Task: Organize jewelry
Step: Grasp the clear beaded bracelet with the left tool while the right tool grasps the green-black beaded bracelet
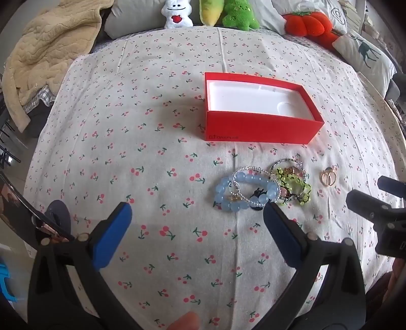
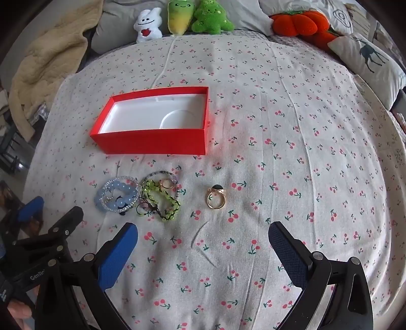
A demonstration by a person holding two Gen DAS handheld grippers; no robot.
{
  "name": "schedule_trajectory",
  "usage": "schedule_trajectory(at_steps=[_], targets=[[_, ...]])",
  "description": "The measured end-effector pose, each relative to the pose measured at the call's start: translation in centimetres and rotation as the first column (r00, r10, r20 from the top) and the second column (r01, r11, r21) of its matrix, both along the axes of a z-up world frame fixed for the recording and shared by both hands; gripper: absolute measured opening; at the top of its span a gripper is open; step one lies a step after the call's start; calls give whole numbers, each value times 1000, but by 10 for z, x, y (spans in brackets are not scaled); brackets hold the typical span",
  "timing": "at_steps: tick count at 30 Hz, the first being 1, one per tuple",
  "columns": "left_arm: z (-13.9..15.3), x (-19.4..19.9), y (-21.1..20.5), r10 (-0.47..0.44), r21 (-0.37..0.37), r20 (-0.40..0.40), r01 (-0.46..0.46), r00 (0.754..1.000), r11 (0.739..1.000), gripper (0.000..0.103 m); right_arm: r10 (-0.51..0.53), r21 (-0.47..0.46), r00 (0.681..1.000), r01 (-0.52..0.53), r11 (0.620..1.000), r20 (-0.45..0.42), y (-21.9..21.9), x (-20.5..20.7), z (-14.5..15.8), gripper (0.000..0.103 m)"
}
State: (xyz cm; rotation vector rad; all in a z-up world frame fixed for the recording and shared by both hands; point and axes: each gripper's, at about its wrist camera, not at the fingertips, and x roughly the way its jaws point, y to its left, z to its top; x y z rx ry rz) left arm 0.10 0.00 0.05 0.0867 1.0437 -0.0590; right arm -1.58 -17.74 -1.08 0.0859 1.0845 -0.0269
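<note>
An open red box (image 1: 258, 128) with a white empty inside sits on the cherry-print bed; it also shows in the right wrist view (image 2: 152, 143). In front of it lies a pile of jewelry: a blue bead bracelet (image 1: 223, 195) (image 2: 111, 196), clear bead bracelets, a green bead bracelet (image 1: 302, 189) (image 2: 167, 203) and a small gold ring (image 2: 166, 183). A gold ring with a dark stone (image 2: 215, 198) (image 1: 328, 176) lies apart to the right. My left gripper (image 1: 198, 210) is open and empty, just short of the pile. My right gripper (image 2: 203, 237) is open and empty, near the gold ring.
Plush toys (image 2: 177, 17) and an orange plush (image 2: 302, 21) line the far edge of the bed. A beige blanket (image 1: 48, 48) lies at the far left and a deer-print pillow (image 2: 368, 58) at the far right.
</note>
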Motion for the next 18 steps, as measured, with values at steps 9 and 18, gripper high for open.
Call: schedule_trajectory(at_steps=[9, 18], targets=[[-10, 25, 23, -43, -239, -61, 27, 997, 971, 96, 10, 106, 1000, -9, 994, -2, -23, 19, -13, 103], [-33, 58, 23, -101, -416, -179, 18, 979, 909, 47, 17, 268, 1000, -15, 963, -6, -49, 40, -22, 67]])
